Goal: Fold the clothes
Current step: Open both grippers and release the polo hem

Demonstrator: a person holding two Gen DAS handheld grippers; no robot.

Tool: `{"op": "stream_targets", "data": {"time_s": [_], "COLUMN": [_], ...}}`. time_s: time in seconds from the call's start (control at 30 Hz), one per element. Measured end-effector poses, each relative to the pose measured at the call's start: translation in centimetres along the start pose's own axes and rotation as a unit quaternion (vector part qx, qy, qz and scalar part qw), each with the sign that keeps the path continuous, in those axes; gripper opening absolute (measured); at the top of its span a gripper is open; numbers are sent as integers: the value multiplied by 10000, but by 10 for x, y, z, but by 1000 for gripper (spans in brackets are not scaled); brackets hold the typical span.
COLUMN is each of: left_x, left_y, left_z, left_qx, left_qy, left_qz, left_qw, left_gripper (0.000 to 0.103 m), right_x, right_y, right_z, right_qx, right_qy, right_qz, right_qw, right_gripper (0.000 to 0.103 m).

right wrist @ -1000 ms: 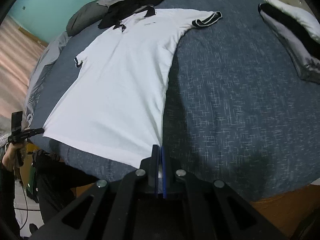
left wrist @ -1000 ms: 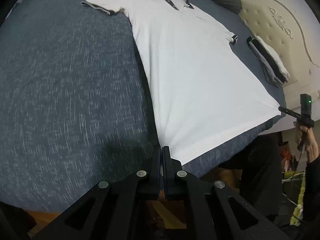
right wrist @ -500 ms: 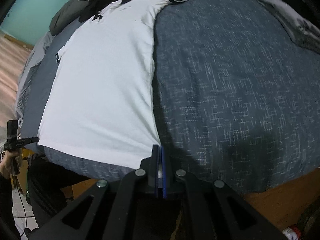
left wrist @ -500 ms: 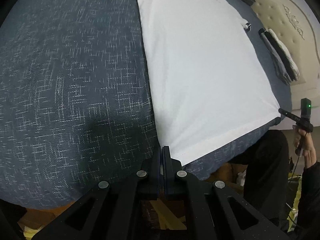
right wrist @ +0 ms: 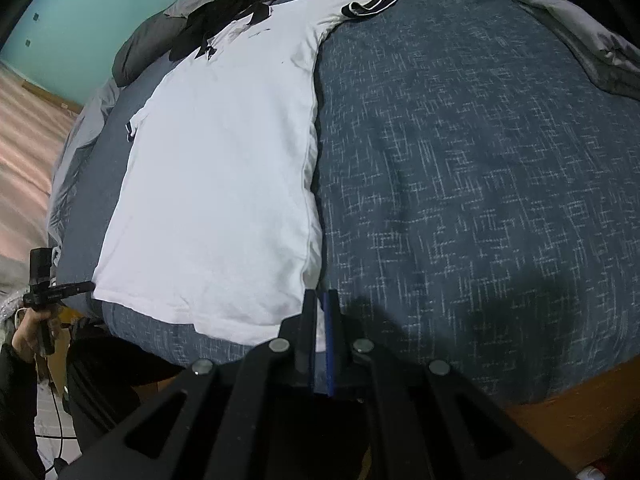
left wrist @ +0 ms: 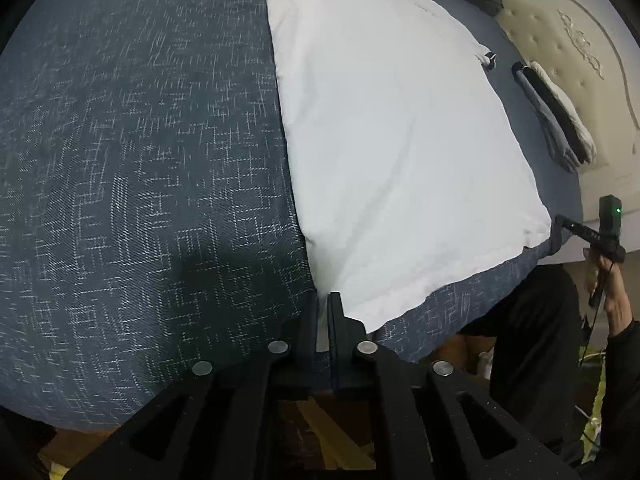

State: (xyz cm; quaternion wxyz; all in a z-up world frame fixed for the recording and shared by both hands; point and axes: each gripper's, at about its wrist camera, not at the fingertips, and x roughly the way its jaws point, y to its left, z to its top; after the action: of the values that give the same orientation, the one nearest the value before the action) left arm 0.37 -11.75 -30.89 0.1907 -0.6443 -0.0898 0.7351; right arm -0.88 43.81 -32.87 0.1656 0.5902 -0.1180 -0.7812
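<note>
Covering almost the whole view is a big bed with a dark blue cover flecked with white (left wrist: 140, 160). A cream padded headboard with curly carving (left wrist: 580, 48) stands at one side of the bed, and a teal wall (right wrist: 80, 4) and a pale wooden floor (right wrist: 24, 140) show past another. A grey pillow (right wrist: 148, 48) lies near the shirt's collar. A folded pile of grey, black and white clothes (left wrist: 556, 116) rests by the headboard, well apart from the shirt.

The white short-sleeved polo shirt with a black collar and black sleeve trim (left wrist: 400, 140) lies flat and spread out on the bed, its bottom hem at the near edge. One sleeve sticks out; the other is tucked close.

The left gripper (left wrist: 322, 304) has just been opening a little, and its jaws stand slightly apart with the hem corner between them. The right gripper (right wrist: 320, 304) has a small gap too, with white cloth in it. I cannot tell whether it is still pinching.
</note>
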Motion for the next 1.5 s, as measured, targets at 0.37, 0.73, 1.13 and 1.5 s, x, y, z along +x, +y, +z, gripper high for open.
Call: {"op": "stream_targets", "data": {"time_s": [0.37, 0.73, 1.13, 1.5], "left_x": [-1, 8, -29, 1], "left_y": [9, 6, -1, 20], "left_z": [-7, -2, -4, -10], "left_qx": [163, 239, 517, 197], "left_qy": [63, 49, 128, 320], "left_qz": [-32, -11, 89, -28], "left_qw": [9998, 9997, 9985, 9993], "left_gripper": [32, 4, 3, 3], "right_x": [17, 29, -28, -6], "right_y": [9, 19, -3, -21], "right_z": [-4, -10, -13, -31], "right_qx": [-287, -550, 13, 339], "right_qy": [272, 472, 39, 1], "right_qz": [-51, -287, 211, 78], "right_qw": [9992, 9970, 9998, 9994], "right_gripper": [35, 8, 3, 3]}}
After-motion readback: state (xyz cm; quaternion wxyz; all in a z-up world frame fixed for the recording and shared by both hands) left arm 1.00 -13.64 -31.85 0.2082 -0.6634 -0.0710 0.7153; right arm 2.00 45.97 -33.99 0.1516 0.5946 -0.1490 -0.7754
